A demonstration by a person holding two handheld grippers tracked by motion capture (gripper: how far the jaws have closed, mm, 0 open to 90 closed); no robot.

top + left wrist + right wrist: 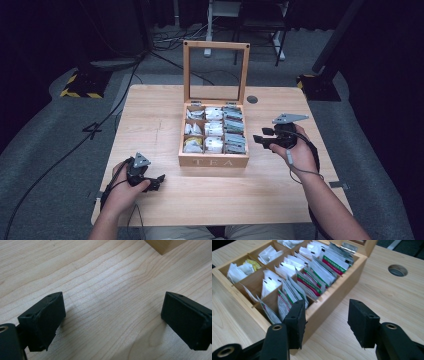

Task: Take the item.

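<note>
Right gripper [325,323] hovering released beside tea box [213,161], nearing packets [312,285]; jaw risking clipping wooden wall, crushing sachets; left gripper [112,322] released, resting on surface [105,285].

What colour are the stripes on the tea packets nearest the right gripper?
Red and green on white packets, clearest in the right gripper view.

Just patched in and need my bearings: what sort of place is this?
Probably a recording studio or lab, not a kitchen: black curtains enclose a grey carpeted floor with loose black cables, and a light wooden table holds an open wooden tea box.
</note>
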